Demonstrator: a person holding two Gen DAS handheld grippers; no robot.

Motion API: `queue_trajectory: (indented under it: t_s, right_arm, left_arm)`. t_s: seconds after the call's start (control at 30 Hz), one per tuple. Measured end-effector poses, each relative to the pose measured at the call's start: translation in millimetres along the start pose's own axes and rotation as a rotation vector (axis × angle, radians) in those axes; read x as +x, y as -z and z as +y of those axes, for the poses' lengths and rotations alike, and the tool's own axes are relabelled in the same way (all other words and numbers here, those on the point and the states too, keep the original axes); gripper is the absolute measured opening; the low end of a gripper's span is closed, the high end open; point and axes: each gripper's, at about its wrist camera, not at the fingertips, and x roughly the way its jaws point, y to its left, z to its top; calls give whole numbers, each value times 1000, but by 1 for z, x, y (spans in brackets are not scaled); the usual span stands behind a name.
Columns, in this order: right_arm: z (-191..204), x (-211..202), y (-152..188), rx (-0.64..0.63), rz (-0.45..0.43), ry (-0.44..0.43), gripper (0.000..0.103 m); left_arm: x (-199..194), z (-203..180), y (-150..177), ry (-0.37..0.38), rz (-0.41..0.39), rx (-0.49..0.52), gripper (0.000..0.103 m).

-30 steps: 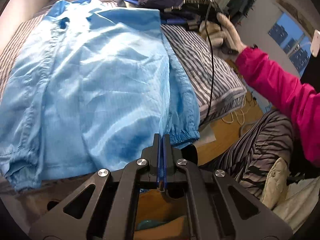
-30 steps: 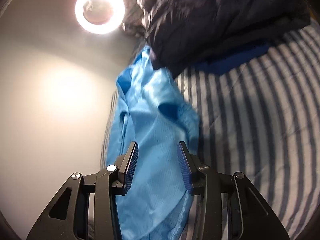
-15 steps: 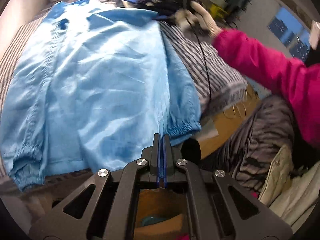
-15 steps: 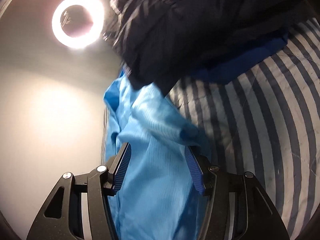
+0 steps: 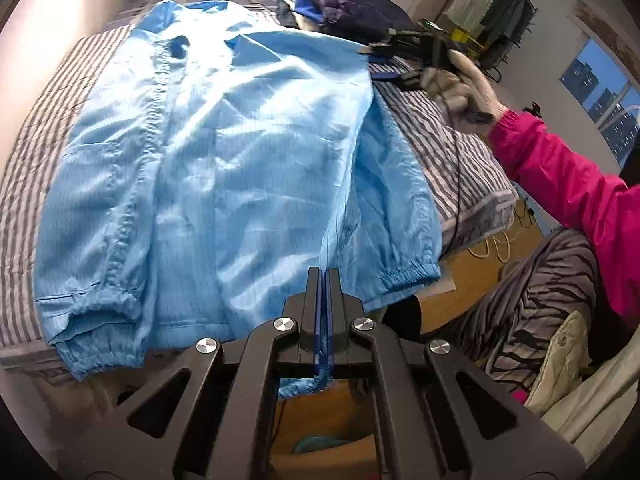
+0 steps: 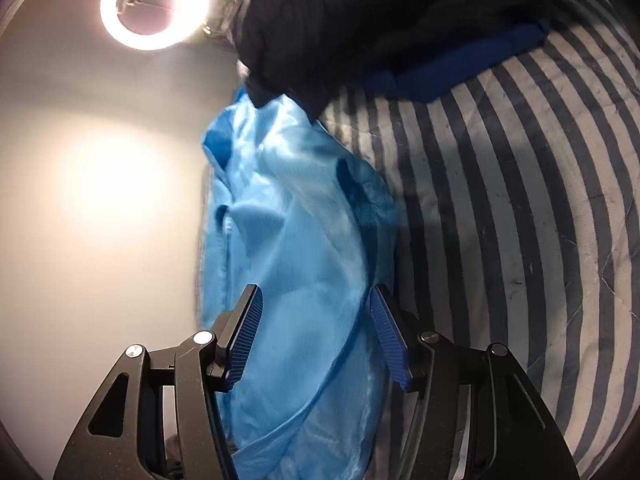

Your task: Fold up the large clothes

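Your left gripper is closest to you, at the near edge of the bed. Its jaws are squeezed tight together, and a thin bit of the blue jacket is pinched between them. That bit is the jacket's bottom hem, and a small piece of it hangs out under the jaws.

From there the blue jacket spreads away from you, flat on the striped bed cover. Its front faces up, with the zip line running from the hem toward the collar. One sleeve lies along the left side, and its cuff sits by the near left corner of the bed. The other sleeve lies on the right side, with its cuff at the near edge, just beside your left jaws.

Farther off, at the jacket's right shoulder, is your right gripper. Its jaws have just been opening and now stand about half open. The shoulder cloth lies between and under them, but the pads are not pressing on it. Your right hand wears a light glove, and your sleeve is pink.

Past the collar, at the far end of the bed, sits a pile of dark clothes. It touches the top of the jacket. A ring light shines behind it.
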Motion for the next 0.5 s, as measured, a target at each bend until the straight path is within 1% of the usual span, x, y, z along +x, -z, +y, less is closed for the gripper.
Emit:
queue_trajectory:
  t_s: [0.1, 0.2, 0.23, 0.27, 0.3, 0.33, 0.37, 0.4, 0.47, 0.5]
  right_arm:
    - [1, 17, -10, 9, -26, -5, 56]
    - [5, 20, -25, 14, -95, -6, 54]
    - [6, 21, -32, 20, -126, -14, 51]
    - [7, 21, -37, 25, -146, -14, 38]
    - [8, 23, -42, 22, -167, 3, 16]
    - [10, 26, -46, 15, -174, 34, 6]
    - [11, 29, -50, 10, -185, 89, 5]
    - [12, 29, -50, -1, -201, 122, 5]
    - [21, 28, -53, -54, -240, 182, 4]
    - [28, 25, -54, -103, -271, 245, 4]
  left_arm:
    - [8, -12, 3, 17, 27, 35, 0]
    - [18, -26, 3, 38, 53, 71, 0]
    - [22, -31, 2, 46, 62, 87, 0]
    - [26, -37, 2, 57, 70, 103, 0]
    - [30, -43, 2, 68, 81, 123, 0]
    - [35, -49, 2, 79, 94, 142, 0]
    - [37, -56, 6, 86, 104, 156, 0]
    - [45, -65, 6, 94, 124, 184, 0]
    - [57, -81, 6, 123, 141, 213, 0]
    - [64, -89, 5, 145, 145, 218, 0]
